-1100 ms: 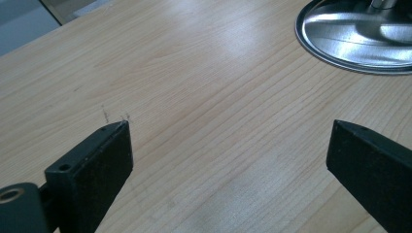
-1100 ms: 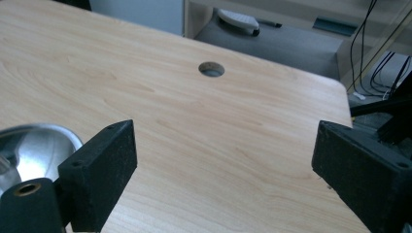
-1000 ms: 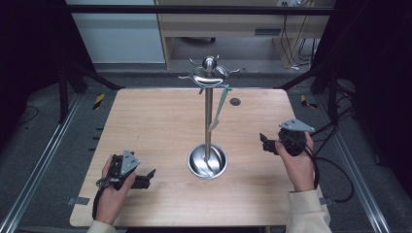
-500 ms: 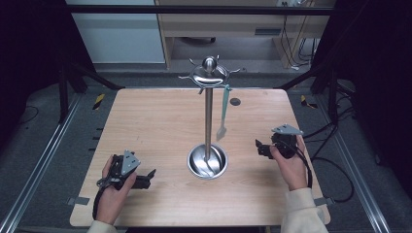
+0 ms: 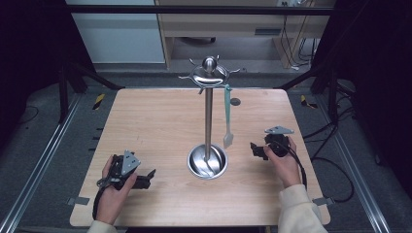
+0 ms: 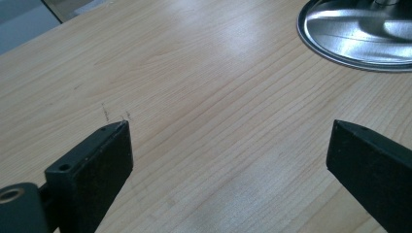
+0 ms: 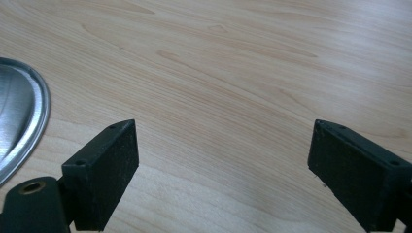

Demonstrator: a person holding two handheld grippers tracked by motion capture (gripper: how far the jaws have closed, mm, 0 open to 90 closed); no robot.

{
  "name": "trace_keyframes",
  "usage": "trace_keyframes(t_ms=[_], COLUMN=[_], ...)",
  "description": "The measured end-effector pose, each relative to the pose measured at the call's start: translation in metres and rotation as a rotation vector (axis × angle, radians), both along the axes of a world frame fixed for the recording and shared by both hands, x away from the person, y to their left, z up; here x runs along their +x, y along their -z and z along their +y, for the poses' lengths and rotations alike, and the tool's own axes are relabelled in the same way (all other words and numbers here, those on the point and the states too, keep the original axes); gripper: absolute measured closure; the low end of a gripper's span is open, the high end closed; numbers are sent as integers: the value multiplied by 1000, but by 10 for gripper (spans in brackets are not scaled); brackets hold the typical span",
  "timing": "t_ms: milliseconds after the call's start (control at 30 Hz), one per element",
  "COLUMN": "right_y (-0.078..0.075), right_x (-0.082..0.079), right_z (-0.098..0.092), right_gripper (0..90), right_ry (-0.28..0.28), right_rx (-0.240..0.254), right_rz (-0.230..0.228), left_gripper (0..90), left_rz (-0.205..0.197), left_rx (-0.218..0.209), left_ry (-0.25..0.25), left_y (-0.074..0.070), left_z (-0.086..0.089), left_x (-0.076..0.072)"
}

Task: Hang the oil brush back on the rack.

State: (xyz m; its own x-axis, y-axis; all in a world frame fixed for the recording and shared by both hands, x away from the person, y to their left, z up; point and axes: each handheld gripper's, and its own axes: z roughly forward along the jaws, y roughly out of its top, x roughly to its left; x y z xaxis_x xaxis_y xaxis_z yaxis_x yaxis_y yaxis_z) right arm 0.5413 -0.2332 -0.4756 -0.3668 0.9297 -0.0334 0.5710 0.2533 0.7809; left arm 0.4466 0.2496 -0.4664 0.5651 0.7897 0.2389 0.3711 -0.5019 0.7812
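From my station the bench point(image 5: 145, 126) showed pale wood with fine streaked grain. At its centre the stand point(image 5: 208, 116) gleamed silver, and a pale teal utensil point(image 5: 227, 119) hung at its three o'clock. Both sets of jaws were matte black, with grey plates on top.

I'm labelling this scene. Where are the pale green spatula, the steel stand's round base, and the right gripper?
Pale green spatula point(image 5: 227, 109), high view, mid handle.
Steel stand's round base point(image 5: 196, 162), high view, left rim.
Right gripper point(image 5: 254, 149), high view, between the fingertips.
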Motion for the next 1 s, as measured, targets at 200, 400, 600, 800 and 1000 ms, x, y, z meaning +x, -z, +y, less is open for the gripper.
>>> trace_keyframes(t_ms=[200, 400, 600, 800, 1000], right_y=[6, 9, 13, 16, 16], right_x=[6, 9, 13, 15, 13], right_z=[5, 11, 18, 27, 30], right_gripper=[116, 113, 108, 102, 95], right_ry=[-19, -40, -60, -66, -82], right_rx=[8, 25, 29, 21, 8], right_rz=[-11, -15, -21, -1, 1], left_gripper=[25, 25, 25, 25, 25], left_rz=[1, 2, 2, 2, 4], left_rx=[3, 8, 7, 10, 12], left_ry=[-2, -1, -1, 1, 2], left_y=[0, 1, 1, 1, 1], left_z=[0, -1, 0, -1, -1], left_x=[0, 0, 0, 0, 0])
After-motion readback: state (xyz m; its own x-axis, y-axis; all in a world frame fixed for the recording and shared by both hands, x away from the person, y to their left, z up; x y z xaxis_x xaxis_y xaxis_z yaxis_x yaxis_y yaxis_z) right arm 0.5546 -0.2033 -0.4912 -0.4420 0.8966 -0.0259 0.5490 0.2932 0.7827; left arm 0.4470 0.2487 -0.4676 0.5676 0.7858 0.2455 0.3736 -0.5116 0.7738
